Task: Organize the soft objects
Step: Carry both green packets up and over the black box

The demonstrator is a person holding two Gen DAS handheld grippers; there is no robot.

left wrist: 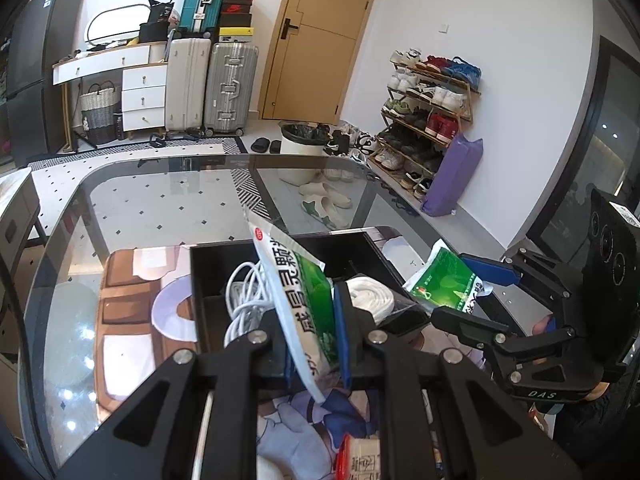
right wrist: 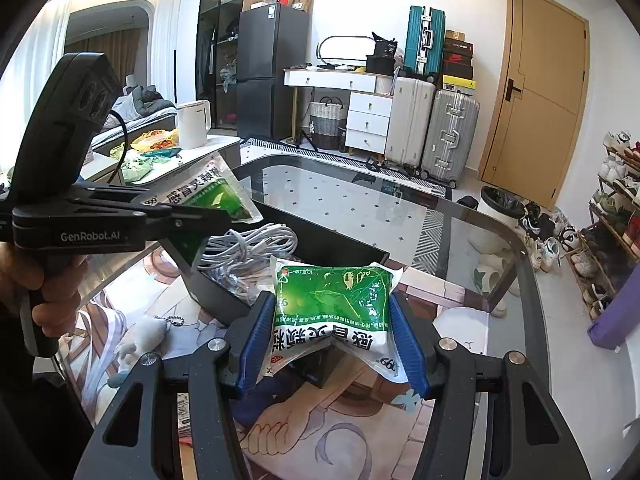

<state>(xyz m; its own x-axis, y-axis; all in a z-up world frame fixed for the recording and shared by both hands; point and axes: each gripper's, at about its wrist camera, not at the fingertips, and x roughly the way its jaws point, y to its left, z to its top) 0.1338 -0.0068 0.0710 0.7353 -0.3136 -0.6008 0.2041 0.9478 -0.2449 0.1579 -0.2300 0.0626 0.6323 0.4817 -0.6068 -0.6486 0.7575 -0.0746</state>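
Squeezing glossy crinkled sachet (left wrist: 304, 304), left gripper (left wrist: 316, 344), right gripper (right wrist: 332, 344) clamping puffy pouch (right wrist: 336, 308).

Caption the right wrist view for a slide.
Right gripper pinches a green sachet over the black organizer; left gripper holds another.

Both wrist views close, forward over black tray (left wrist: 280, 248) (right wrist: 340, 248) — shared.

White walls, tan door (right wrist: 536, 92), tiled floor (left wrist: 160, 208); suitcases (right wrist: 432, 128) beside white dresser (right wrist: 360, 116); shoe rack (left wrist: 428, 112) along wall; black fridge (right wrist: 264, 72).
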